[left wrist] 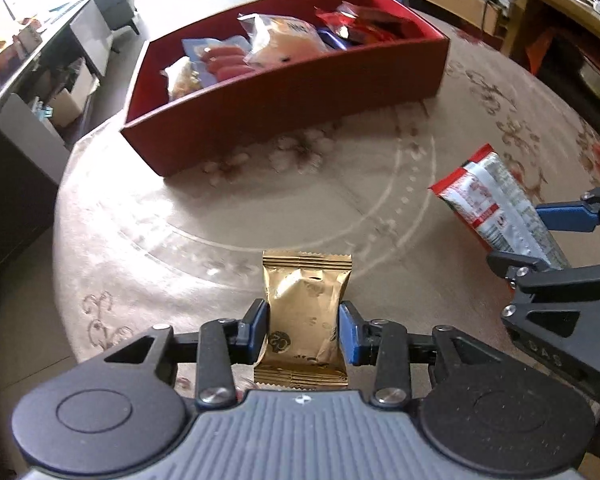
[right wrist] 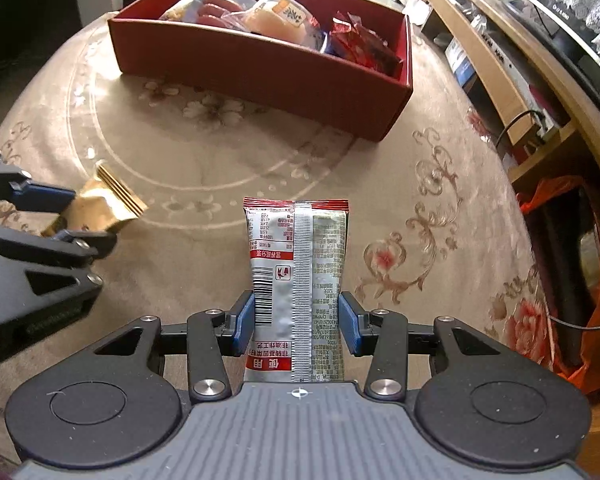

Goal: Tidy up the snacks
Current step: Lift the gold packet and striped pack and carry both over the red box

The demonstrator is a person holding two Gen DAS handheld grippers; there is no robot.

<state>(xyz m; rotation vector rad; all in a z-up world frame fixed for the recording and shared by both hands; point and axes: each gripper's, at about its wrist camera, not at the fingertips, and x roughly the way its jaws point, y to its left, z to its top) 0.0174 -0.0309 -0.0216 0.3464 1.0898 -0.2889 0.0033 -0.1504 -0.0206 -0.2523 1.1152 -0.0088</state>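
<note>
Red box (left wrist: pixel 284 92): open-topped, on the patterned tablecloth (left wrist: pixel 180 216), straight ahead of both grippers; already holds several snack packs.
Left gripper (left wrist: pixel 303 330): pads pinching the gold foil packet (left wrist: pixel 305 312) at its sides, packet's long axis pointing at the box.
Right gripper (right wrist: pixel 296 322): pads clamped on the red-and-silver pouch (right wrist: pixel 296 272), long axis likewise toward the box.
Nearer tool: judged about equal; each faces its own half of the box.

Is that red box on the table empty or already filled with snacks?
Partly filled. The red box already holds several snack packets, while a gold packet remains outside it.
</note>
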